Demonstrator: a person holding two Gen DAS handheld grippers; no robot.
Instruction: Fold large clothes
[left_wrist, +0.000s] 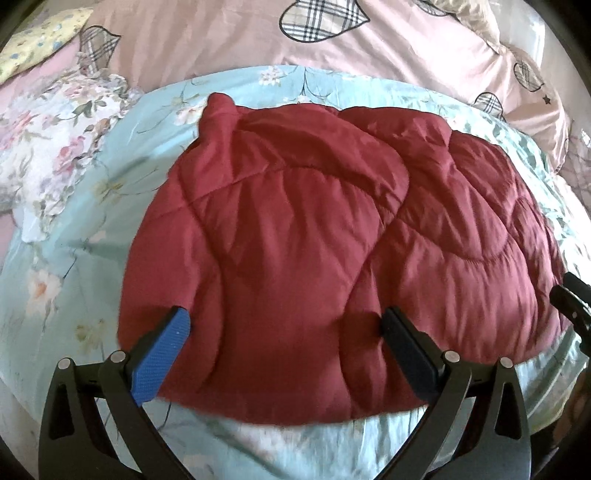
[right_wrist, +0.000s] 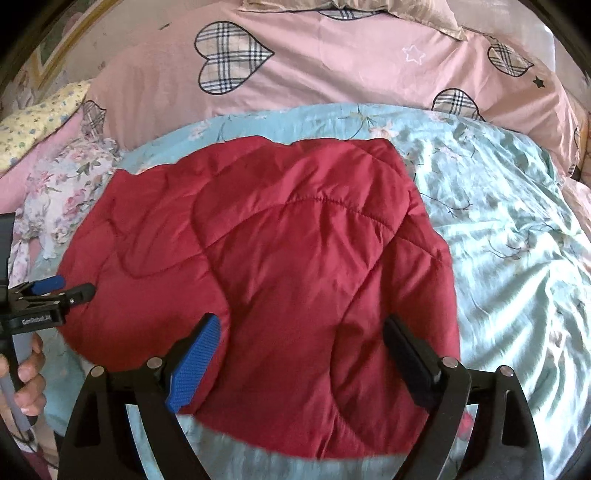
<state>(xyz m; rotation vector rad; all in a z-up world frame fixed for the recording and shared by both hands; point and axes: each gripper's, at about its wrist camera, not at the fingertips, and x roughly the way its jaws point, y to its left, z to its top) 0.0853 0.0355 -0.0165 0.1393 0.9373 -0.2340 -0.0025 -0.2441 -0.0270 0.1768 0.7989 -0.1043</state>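
A folded red jacket lies on the teal floral sheet, just in front of the pink quilt. Left gripper and right gripper hover over the jacket's near edge, jaws spread wide, gripping nothing.

I see a bed covered by a pale blue floral sheet, rumpled on the right. Behind it lies a pink quilt with plaid hearts and small stars. At the left sit a white floral ruffled cloth and a yellow flowered pillow.
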